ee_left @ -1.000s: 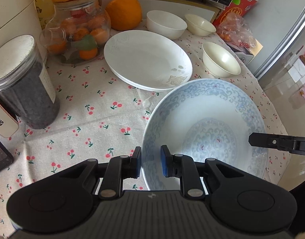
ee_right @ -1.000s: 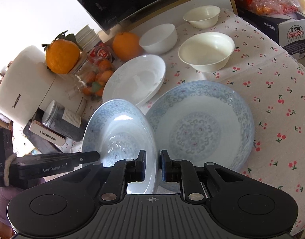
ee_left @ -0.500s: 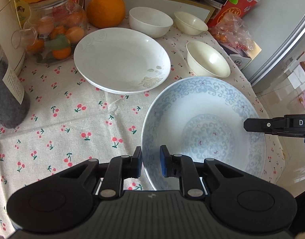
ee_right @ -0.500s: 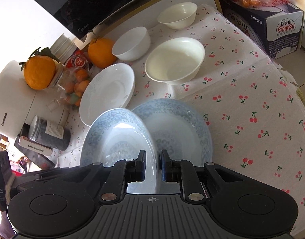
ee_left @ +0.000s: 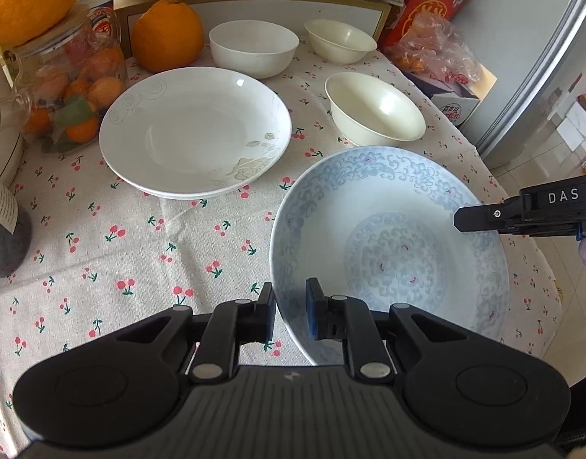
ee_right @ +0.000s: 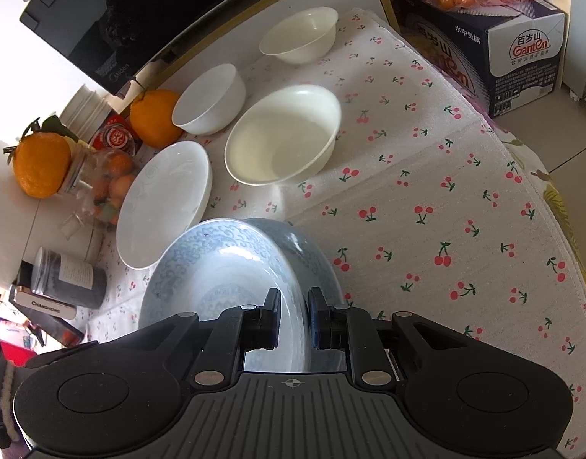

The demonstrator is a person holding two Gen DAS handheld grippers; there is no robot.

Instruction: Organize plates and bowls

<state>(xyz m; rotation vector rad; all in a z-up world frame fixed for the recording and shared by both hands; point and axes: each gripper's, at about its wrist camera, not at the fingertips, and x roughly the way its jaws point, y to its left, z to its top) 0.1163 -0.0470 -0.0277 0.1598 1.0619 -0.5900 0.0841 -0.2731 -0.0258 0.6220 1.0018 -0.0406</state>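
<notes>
While both hand-held grippers pinch it: the blue-patterned porcelain plate hangs between them, tilted, over the front part of the surface.
Left hand-held gripper: nearly closed, its pads clamped on the near left rim of the blue-patterned plate, one pad outside the rim and one inside.
Right hand-held gripper: nearly closed, clamped on the opposite rim of the same plate; in the left wrist view it shows as a black bar reaching in from the right edge.
Second blue-patterned plate: lies on the surface directly under the held one, mostly hidden; only its shaded far right edge shows.
Stack of white porcelain plates: rests on the surface beyond and left of the held plate, apart from it.
Large cream bowl: stands just beyond the held plate, to the right of the white stack.
White round bowl: at the back, near the orange fruit.
Small cream bowl: at the back, right of the white bowl.
Surface: covered with a cherry-print tablecloth.
Glass jar of small oranges: left of the white stack, near the back.
</notes>
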